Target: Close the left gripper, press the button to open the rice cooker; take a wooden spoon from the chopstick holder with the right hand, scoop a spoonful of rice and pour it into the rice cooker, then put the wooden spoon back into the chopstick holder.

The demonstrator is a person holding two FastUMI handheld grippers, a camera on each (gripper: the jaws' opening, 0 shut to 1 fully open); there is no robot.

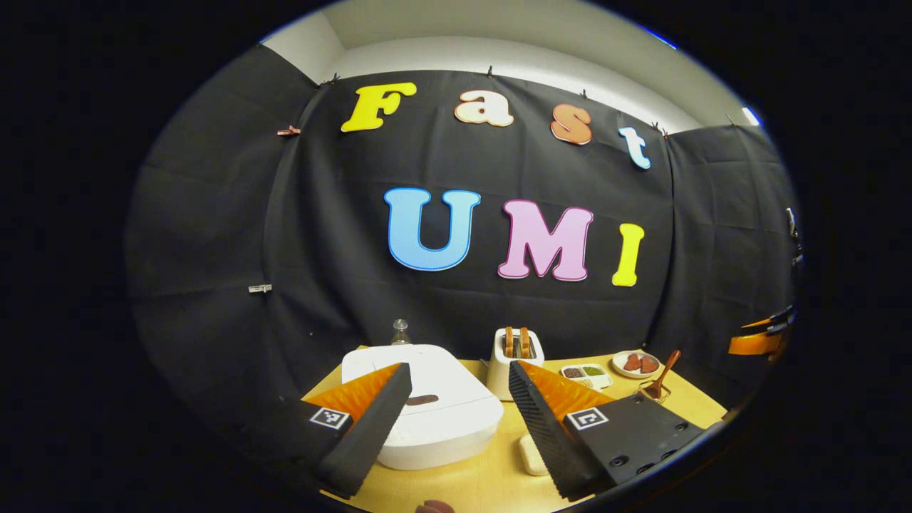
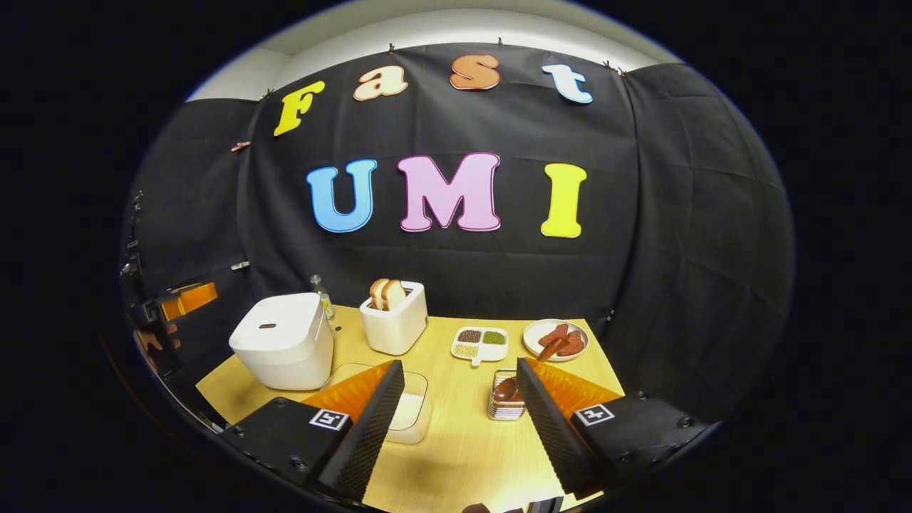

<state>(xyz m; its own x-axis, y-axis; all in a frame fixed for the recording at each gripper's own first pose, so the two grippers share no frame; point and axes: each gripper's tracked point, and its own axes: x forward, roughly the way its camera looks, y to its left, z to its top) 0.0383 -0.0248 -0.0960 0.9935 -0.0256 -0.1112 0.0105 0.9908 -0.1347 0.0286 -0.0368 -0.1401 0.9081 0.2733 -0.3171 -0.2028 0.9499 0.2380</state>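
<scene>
The white rice cooker sits low in the left gripper view with its lid down and a dark oval button on top. My left gripper hovers open just above and before it. In the right gripper view the cooker stands at the table's left. A wooden spoon rests in the metal chopstick holder, just left of my right finger. A clear box of rice lies beside my other finger. My right gripper is open and holds nothing.
A white toaster with bread stands mid-table, and a small bottle stands behind the cooker. A divided dish of grains and a plate of sausage slices lie at the back right. The black cloth wall closes the far side.
</scene>
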